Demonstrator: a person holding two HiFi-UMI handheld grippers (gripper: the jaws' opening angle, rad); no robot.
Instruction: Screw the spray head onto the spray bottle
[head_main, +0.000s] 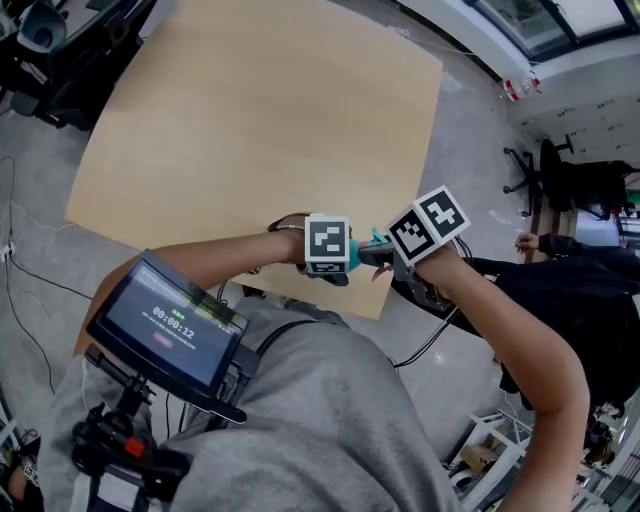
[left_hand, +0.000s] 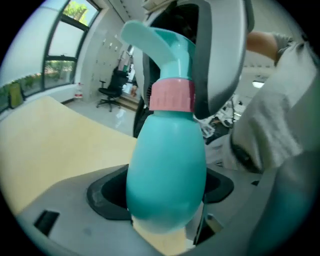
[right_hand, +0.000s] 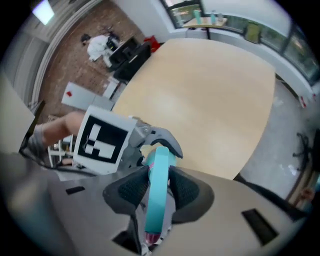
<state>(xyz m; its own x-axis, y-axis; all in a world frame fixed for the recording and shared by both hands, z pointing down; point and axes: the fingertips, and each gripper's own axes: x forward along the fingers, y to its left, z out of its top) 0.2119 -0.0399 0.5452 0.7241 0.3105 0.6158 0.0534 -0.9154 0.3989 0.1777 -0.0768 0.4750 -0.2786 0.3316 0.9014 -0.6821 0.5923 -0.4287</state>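
Close to the person's body, both grippers are held up in the air, just over the near edge of the surface. The left gripper (left_hand: 165, 195) has its jaws wide and is pinching the fat belly of the round teal plastic spray bottle (left_hand: 167, 160). The right gripper (right_hand: 159, 189) has its jaws close together and is pinching the flat teal plastic spray head (right_hand: 159, 175) from both sides. The spray head sits on top of the spray bottle. A pink plastic ring (left_hand: 172, 95) joins the two. I cannot tell how tight the pink ring is yet.

To do this step well, I think the left gripper should hold the spray bottle steady and not let it spin. The right gripper should turn the spray head round and round. The spray head should stay straight above the neck, not leaning, or the ring may go on crooked. The squeeze should be firm but soft, because the smooth belly could slip.

Past the grippers, the light wooden surface (head_main: 260, 120) has room to rest the spray bottle if the grip needs changing.
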